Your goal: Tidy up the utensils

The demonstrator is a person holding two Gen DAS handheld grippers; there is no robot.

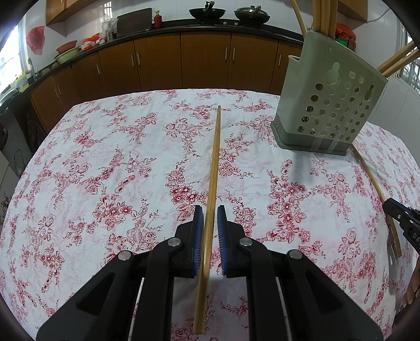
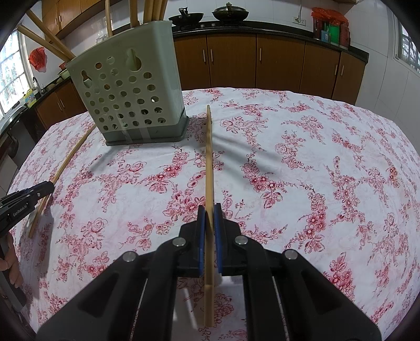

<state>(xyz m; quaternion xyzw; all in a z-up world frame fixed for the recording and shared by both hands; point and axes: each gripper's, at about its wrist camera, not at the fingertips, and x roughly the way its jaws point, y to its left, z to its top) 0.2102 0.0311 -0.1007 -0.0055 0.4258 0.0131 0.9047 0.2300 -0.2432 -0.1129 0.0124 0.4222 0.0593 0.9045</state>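
My left gripper [image 1: 210, 209] is shut on a long bamboo chopstick [image 1: 215, 147] that runs forward between its blue pads, pointing away over the table. My right gripper [image 2: 209, 207] is likewise shut on a second bamboo chopstick [image 2: 208, 152], which sticks out ahead and behind its pads. A grey-green perforated utensil holder [image 1: 328, 99] [image 2: 131, 91] stands upright on the table between the two grippers, further back, with several chopsticks [image 2: 152, 10] in it. Each wrist view shows the other gripper at its edge: the right gripper [image 1: 388, 203] and the left gripper [image 2: 50, 187].
The table wears a white cloth with red flowers [image 1: 118, 157]. Behind it runs a dark counter over brown cabinets [image 1: 204, 60], with two woks [image 1: 207, 11] on the stove. A hand [image 2: 10, 262] shows at the left edge of the right wrist view.
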